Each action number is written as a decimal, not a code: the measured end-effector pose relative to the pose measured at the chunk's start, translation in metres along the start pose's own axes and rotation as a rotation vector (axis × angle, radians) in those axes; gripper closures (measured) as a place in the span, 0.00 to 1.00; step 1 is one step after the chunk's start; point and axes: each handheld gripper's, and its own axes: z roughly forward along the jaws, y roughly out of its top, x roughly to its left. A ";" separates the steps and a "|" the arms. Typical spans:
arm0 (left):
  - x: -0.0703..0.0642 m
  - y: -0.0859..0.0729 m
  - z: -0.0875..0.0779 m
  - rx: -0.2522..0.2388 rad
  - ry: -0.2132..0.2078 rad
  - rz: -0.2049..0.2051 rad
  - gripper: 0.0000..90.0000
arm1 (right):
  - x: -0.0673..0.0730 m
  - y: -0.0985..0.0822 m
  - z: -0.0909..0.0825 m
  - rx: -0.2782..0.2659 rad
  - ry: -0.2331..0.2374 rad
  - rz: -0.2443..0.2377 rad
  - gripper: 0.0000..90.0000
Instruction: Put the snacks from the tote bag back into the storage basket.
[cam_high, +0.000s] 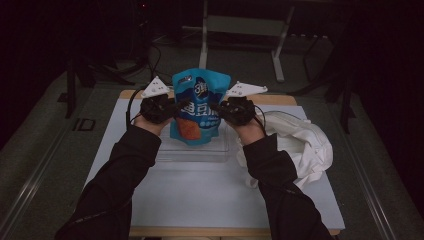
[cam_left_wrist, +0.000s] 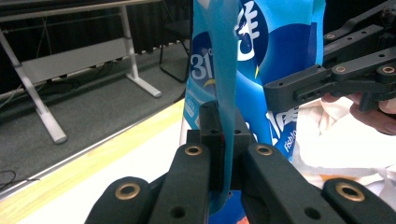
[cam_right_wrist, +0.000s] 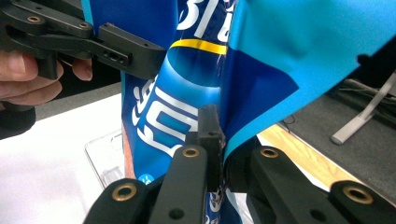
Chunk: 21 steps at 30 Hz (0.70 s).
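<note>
You held the blue snack bag (cam_high: 199, 107) upright at the centre of the frame, above a clear tray (cam_high: 192, 150) on the white counter (cam_high: 200, 190). Your left tool (cam_high: 176, 106) pinched its left edge, your right tool (cam_high: 216, 106) its right edge. A white cloth (cam_high: 305, 142) lay at right.

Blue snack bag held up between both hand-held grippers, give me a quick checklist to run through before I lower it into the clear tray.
1. Left hand-held gripper clamped on the bag's side edge: ok.
2. Right hand-held gripper clamped on the opposite edge: ok.
3. Blue snack bag upright and lifted: ok.
4. Clear tray sits below the bag on the white mat: ok.
5. White cloth kept out of the tray: ok, it lies to the tray's right.
6. Tray holds nothing else: cannot tell, the bag and hands cover part of it.
</note>
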 end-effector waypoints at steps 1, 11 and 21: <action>0.000 0.000 0.000 0.000 0.000 0.000 1.00 | 0.000 -0.002 0.002 0.003 -0.001 -0.001 0.98; 0.005 -0.021 0.003 0.022 -0.012 -0.026 1.00 | 0.004 -0.016 0.013 0.027 0.013 0.015 0.98; 0.010 -0.047 0.007 0.029 -0.042 -0.069 1.00 | 0.010 -0.035 0.025 0.064 0.019 0.024 0.98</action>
